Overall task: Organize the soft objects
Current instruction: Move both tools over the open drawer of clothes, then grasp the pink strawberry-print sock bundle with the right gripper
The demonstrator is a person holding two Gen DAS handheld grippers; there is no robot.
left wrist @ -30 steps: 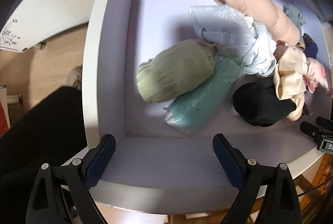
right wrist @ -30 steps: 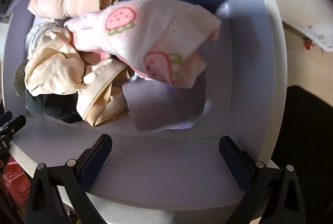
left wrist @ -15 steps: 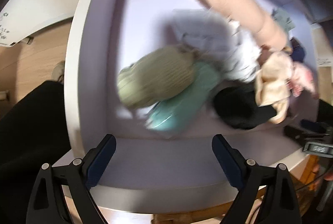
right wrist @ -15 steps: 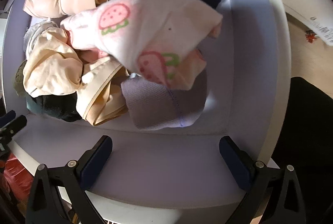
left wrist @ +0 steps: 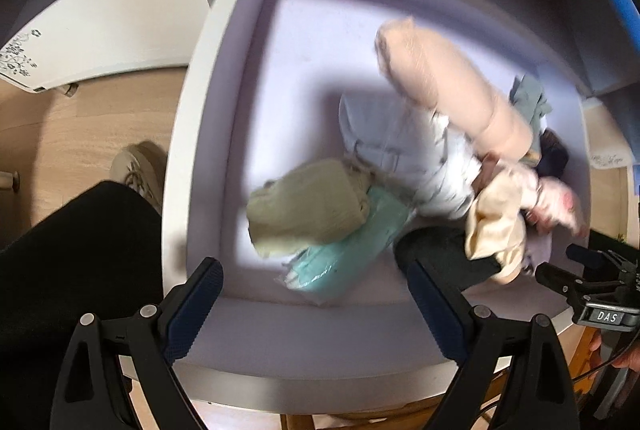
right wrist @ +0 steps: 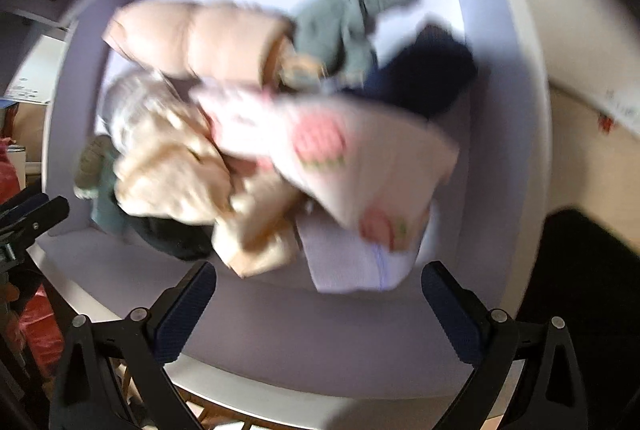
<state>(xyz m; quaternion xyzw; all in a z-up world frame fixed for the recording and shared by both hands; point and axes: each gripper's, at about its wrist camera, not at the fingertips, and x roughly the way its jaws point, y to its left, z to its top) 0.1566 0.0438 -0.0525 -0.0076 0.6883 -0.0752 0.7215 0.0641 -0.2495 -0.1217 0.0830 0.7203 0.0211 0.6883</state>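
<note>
**Both tools pulled back, nothing picked yet**

Since a second ago I have drawn both tools back and up from the drawer point(left wrist: 188, 134); more floor now shows to my left tool's point(left wrist: 312, 294) left. Both views are blurred by motion. My left tool is wide open and empty, the green roll point(left wrist: 308, 208) just ahead of it. My right tool point(right wrist: 318, 304) gapes empty too, the strawberry cloth point(right wrist: 360, 158) ahead. I judge sorting has not begun. The black piece point(left wrist: 440, 254) lies half hidden under the pile; blur hides folds.
</note>
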